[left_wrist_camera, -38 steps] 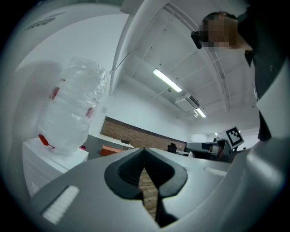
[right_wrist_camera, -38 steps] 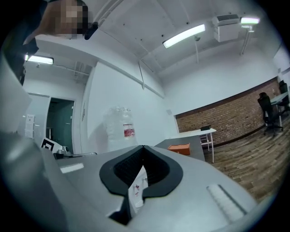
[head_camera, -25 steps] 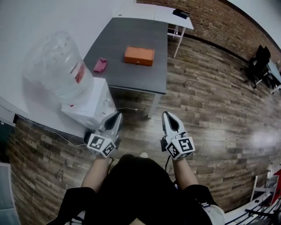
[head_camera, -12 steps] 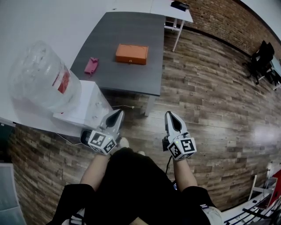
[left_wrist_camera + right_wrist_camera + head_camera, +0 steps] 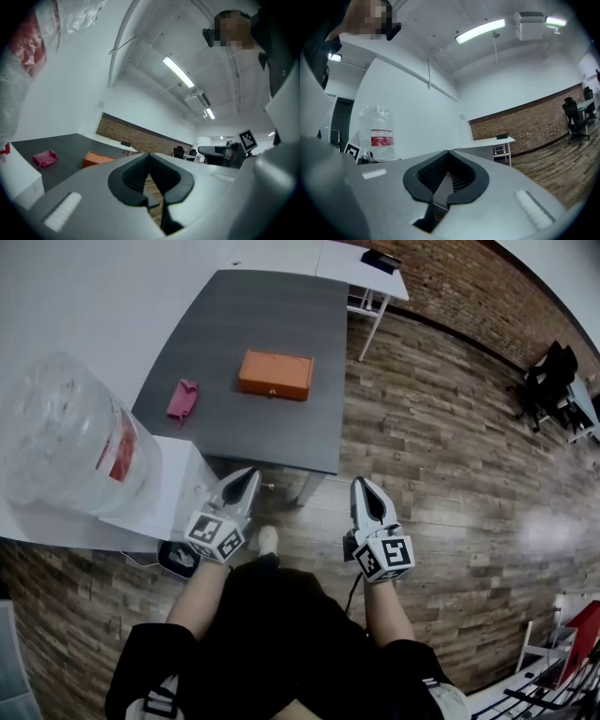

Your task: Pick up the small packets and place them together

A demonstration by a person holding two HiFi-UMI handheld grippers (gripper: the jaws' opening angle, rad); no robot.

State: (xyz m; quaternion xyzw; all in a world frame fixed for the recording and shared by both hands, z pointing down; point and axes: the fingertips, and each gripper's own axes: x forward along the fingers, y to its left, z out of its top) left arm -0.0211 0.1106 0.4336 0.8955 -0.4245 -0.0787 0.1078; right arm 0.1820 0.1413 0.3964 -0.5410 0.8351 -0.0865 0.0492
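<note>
A grey table (image 5: 281, 324) stands ahead with an orange box (image 5: 275, 375) and a small pink packet (image 5: 182, 398) lying on it, well apart from each other. Both also show in the left gripper view, the pink packet (image 5: 45, 158) at left and the orange box (image 5: 97, 160) beside it. My left gripper (image 5: 247, 478) and right gripper (image 5: 360, 487) are held level side by side over the wooden floor, just short of the table's near edge. Both are shut with nothing between the jaws. The same shows for the left gripper (image 5: 149, 155) and the right gripper (image 5: 448, 152) in their own views.
A white water dispenser (image 5: 155, 493) with a large clear bottle (image 5: 61, 442) stands close on the left, beside my left gripper. A white table (image 5: 361, 263) adjoins the grey one at the back. Black chairs (image 5: 553, 381) stand far right on the wooden floor (image 5: 450, 456).
The person has stepped towards the grey table; both shut grippers have moved forward with the person. The table's near edge and the dispenser now lie closer to the grippers.
</note>
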